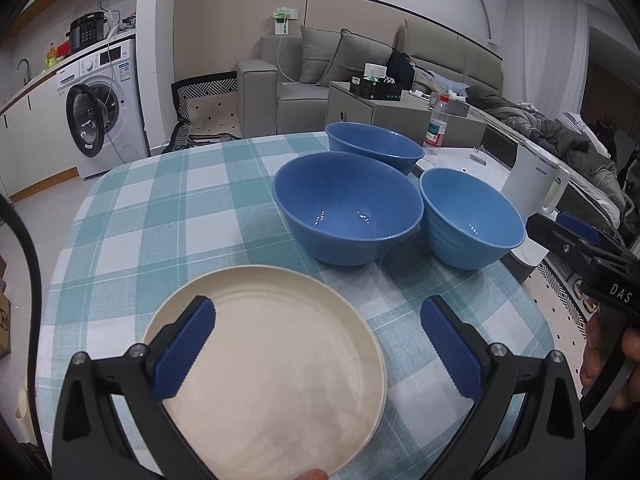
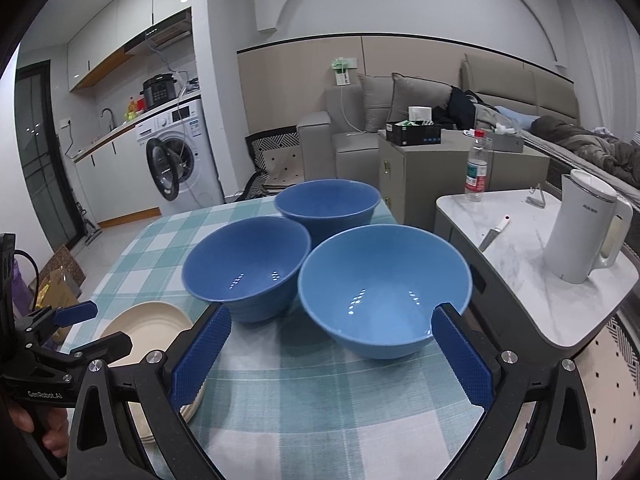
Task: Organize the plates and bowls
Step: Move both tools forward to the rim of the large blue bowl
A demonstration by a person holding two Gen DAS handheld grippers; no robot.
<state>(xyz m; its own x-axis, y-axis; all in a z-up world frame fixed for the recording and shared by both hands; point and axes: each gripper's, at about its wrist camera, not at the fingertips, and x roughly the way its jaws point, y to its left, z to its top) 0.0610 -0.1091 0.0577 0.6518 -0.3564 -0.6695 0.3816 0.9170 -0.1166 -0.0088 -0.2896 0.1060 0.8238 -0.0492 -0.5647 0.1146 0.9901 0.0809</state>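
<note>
A small home: white front-loading washing machine (image 2: 176,160) under a kitchen counter at left, grey fabric sofa (image 2: 360,128) at centre back, teal-checked tablecloth (image 2: 304,392) in the foreground.

Cream plate (image 1: 276,364) under spread left gripper (image 1: 316,344), three blue bowls (image 1: 348,204) beyond.

kettle (image 2: 582,232) (white), water bottle (image 2: 477,168)
</note>
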